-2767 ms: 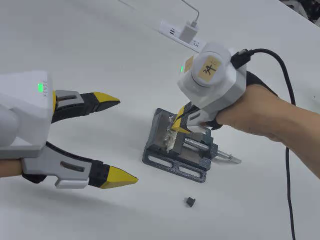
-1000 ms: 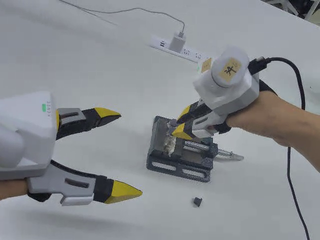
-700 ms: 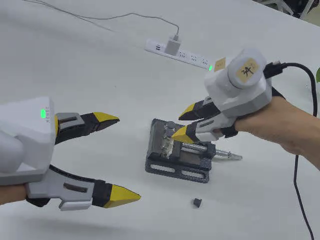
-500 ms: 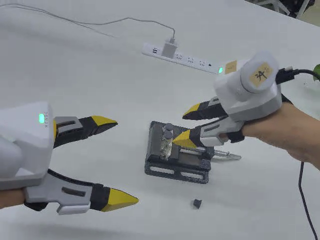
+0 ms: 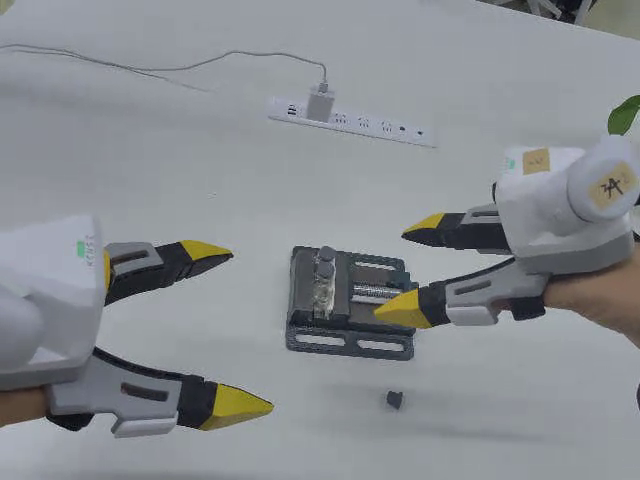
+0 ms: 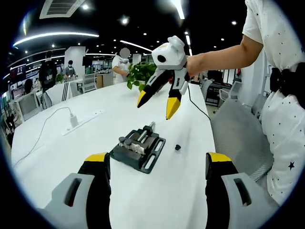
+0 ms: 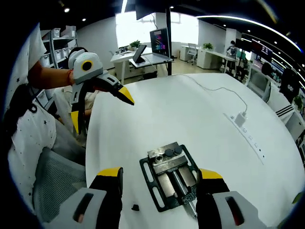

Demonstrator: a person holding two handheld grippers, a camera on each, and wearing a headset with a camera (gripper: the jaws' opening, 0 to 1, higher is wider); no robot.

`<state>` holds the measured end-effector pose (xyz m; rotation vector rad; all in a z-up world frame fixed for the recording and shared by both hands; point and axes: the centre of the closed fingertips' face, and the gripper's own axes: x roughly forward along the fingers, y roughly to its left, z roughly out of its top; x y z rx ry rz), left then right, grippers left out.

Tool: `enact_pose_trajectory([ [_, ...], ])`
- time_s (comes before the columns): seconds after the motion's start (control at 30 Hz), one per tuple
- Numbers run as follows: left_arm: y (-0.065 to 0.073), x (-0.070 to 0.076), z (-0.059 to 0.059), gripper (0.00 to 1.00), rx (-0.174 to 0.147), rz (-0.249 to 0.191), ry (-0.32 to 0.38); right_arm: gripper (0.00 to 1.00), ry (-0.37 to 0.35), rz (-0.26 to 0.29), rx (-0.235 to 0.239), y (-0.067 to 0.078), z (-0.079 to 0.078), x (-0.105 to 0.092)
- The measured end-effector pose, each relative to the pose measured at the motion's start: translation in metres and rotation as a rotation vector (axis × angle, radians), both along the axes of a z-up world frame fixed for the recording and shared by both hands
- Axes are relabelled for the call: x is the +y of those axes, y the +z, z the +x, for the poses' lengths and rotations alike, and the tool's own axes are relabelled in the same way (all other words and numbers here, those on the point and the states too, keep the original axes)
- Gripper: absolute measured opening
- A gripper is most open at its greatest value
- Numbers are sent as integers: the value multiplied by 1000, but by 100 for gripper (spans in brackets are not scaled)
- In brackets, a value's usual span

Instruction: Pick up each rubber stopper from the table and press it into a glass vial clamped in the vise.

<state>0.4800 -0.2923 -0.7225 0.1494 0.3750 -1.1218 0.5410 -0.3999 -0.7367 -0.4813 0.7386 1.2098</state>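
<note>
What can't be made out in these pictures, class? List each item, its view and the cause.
1. Glass vials in the vise, head view: too small and clear to count them.
2. Loose stopper on the table, every view: too small to tell which end is up.
3. Left gripper, head view: its body is cut off by the left edge.

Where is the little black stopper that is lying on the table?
In the head view, the stopper lies on the white table just in front of the vise, near its right end and not touching it.
</note>
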Motion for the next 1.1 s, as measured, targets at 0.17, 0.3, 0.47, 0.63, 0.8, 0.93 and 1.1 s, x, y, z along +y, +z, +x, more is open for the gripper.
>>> enact_pose_trajectory([
  [0.17, 0, -7, -4, 81, -2, 23, -32, 71, -19, 69, -29, 4, -14, -17],
  [0.3, -1, -11, -6, 81, -3, 47, -57, 77, -48, 105, -40, 0, -22, -36],
  [0.47, -3, -19, -6, 80, -4, 81, -91, 83, -81, 136, -36, -5, -34, -57],
  [0.63, -9, -31, -8, 79, -12, 135, -143, 90, -98, 167, -38, -12, -46, -74],
  [0.8, -18, -46, -10, 76, -18, 191, -209, 94, -112, 195, -48, -17, -55, -89],
  [0.93, -27, -58, -10, 75, -1, 211, -254, 96, -112, 206, -62, -24, -61, -101],
  [1.1, -41, -72, -10, 69, -11, 275, -321, 98, -115, 193, -54, -34, -70, -113],
])
